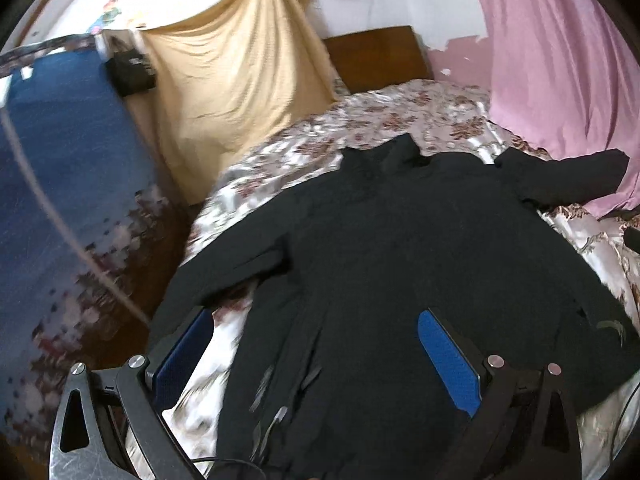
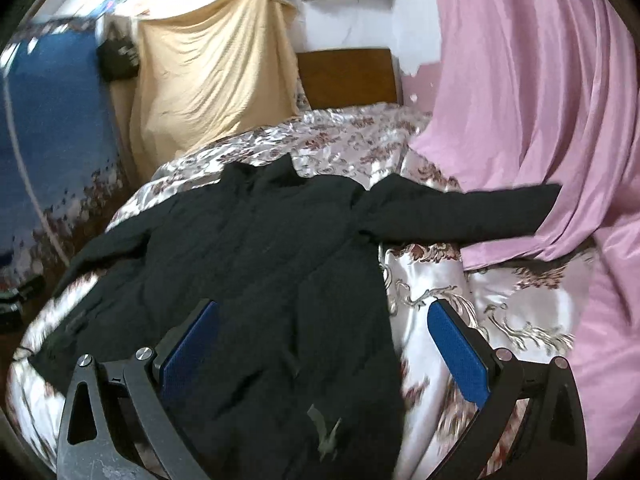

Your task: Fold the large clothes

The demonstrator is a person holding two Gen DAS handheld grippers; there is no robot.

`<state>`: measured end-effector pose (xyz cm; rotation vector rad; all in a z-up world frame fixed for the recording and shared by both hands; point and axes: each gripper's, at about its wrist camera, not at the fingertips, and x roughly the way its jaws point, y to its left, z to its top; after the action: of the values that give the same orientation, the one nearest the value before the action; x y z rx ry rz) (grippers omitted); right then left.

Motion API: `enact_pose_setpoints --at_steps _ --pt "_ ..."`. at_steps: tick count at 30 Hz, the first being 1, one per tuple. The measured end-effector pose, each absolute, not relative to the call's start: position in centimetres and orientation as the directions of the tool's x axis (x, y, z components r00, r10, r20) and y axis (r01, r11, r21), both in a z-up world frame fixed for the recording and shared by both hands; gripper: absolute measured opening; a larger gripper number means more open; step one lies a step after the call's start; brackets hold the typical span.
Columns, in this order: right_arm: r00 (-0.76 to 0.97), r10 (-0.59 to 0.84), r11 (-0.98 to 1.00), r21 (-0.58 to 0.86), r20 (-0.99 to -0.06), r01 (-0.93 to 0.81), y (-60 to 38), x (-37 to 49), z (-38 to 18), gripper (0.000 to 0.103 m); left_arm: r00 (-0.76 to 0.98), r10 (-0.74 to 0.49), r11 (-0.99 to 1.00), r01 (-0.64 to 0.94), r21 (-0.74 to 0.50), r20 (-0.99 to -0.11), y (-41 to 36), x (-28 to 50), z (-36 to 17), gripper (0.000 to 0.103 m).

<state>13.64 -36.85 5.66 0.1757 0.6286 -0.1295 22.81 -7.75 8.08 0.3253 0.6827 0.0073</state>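
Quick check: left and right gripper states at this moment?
Left gripper: jaws open, holding nothing, above the black jacket.
Right gripper: jaws open, holding nothing.

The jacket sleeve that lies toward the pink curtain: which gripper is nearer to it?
Right. The right gripper is over the jacket's edge on the side of that sleeve. The left gripper is over the opposite edge, farther away.

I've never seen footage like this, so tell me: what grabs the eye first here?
A big black jacket lies spread flat across a shiny flowered bedspread, one sleeve reaching toward a pink curtain on the right. In the foreground, each camera shows an open gripper with blue pads, the left gripper and the right gripper, hanging above the jacket's lower half. A yellow cloth hangs behind the bed.
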Motion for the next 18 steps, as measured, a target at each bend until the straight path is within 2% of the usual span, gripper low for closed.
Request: enact_pose_setpoints --at_steps 5,12,18 --pt "0.771 -0.044 0.931 0.255 -0.635 0.262 -44.5 17.5 3.7 0.102 0.762 0.028 0.943 0.194 0.27 -0.647 -11.8 29.4 6.8 0.103" --pt "0.738 -0.044 0.8 0.419 -0.673 0.43 -56.0 24.7 0.9 0.102 0.701 -0.073 0.952 0.262 0.16 -0.71 -18.2 37.4 2.8 0.103" --pt "0.688 -0.12 0.68 0.446 -0.716 0.582 -62.1 30.0 -2.6 0.102 0.65 -0.112 0.944 0.306 0.124 -0.752 -24.0 42.0 -1.5 0.103"
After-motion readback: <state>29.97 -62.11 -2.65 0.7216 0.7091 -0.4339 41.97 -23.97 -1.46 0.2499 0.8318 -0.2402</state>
